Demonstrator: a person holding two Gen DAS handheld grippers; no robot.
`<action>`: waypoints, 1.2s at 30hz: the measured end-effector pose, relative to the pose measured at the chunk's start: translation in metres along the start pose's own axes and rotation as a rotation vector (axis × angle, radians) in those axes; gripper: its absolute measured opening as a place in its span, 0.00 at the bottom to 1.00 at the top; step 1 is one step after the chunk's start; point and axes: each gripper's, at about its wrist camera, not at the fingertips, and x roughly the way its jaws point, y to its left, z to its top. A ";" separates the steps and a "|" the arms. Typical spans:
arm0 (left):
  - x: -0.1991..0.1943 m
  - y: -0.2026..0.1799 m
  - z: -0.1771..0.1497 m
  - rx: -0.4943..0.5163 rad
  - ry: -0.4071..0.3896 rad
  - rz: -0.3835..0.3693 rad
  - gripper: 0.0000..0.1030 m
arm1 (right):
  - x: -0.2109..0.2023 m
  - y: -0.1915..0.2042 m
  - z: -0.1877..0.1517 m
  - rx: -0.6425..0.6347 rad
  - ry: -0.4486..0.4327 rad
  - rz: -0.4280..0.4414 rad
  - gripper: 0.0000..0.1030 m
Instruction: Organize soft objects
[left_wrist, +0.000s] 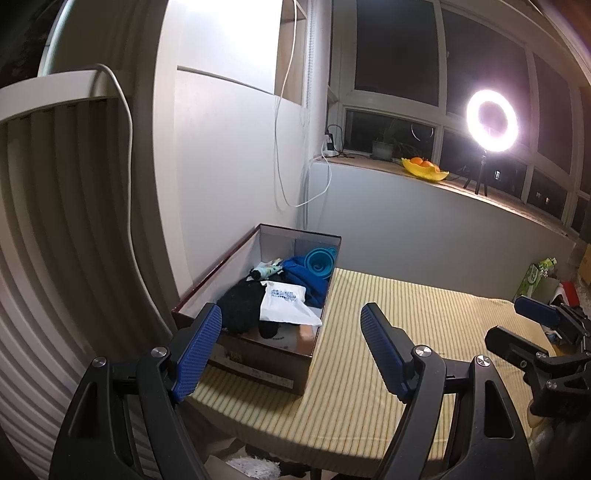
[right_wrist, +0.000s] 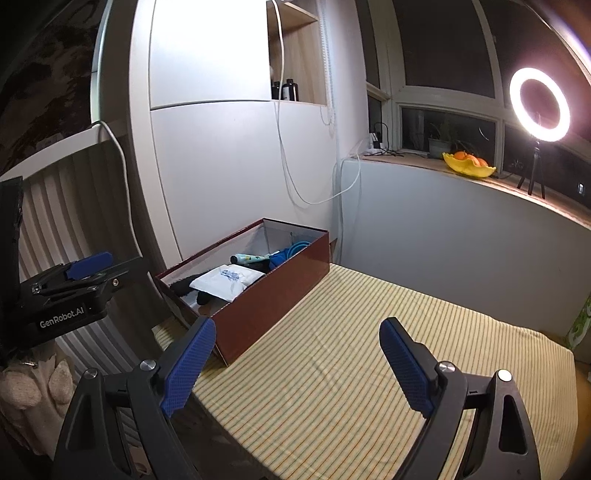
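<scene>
A dark red open box (left_wrist: 258, 360) (right_wrist: 273, 295) stands at the far left of a table with a yellow striped cloth (left_wrist: 388, 369) (right_wrist: 369, 369). Inside lie a white printed pouch (left_wrist: 284, 302) (right_wrist: 225, 280), a black fuzzy item (left_wrist: 240, 306), a blue cloth (left_wrist: 308, 277), a blue collapsible funnel (left_wrist: 319, 260) and a patterned roll (left_wrist: 267, 271) (right_wrist: 249, 259). My left gripper (left_wrist: 290, 319) is open and empty, just in front of the box. My right gripper (right_wrist: 297, 334) is open and empty over the cloth, to the right of the box.
White cabinet doors (right_wrist: 221, 166) stand behind the box, with hanging cables (right_wrist: 291, 177). A windowsill holds a ring light (left_wrist: 491, 120) (right_wrist: 539, 109), a yellow fruit bowl (left_wrist: 424, 170) (right_wrist: 469, 164) and a plant pot. A ribbed radiator (left_wrist: 55, 221) is on the left.
</scene>
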 end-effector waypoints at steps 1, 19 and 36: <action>0.001 0.000 0.000 -0.002 0.002 -0.001 0.76 | 0.000 -0.002 0.000 0.005 0.001 0.000 0.85; 0.002 -0.006 -0.003 0.008 0.022 -0.016 0.76 | 0.002 -0.013 -0.008 0.032 0.013 -0.002 0.85; 0.005 -0.009 -0.007 0.014 0.032 -0.033 0.76 | 0.002 -0.019 -0.017 0.049 0.032 -0.008 0.85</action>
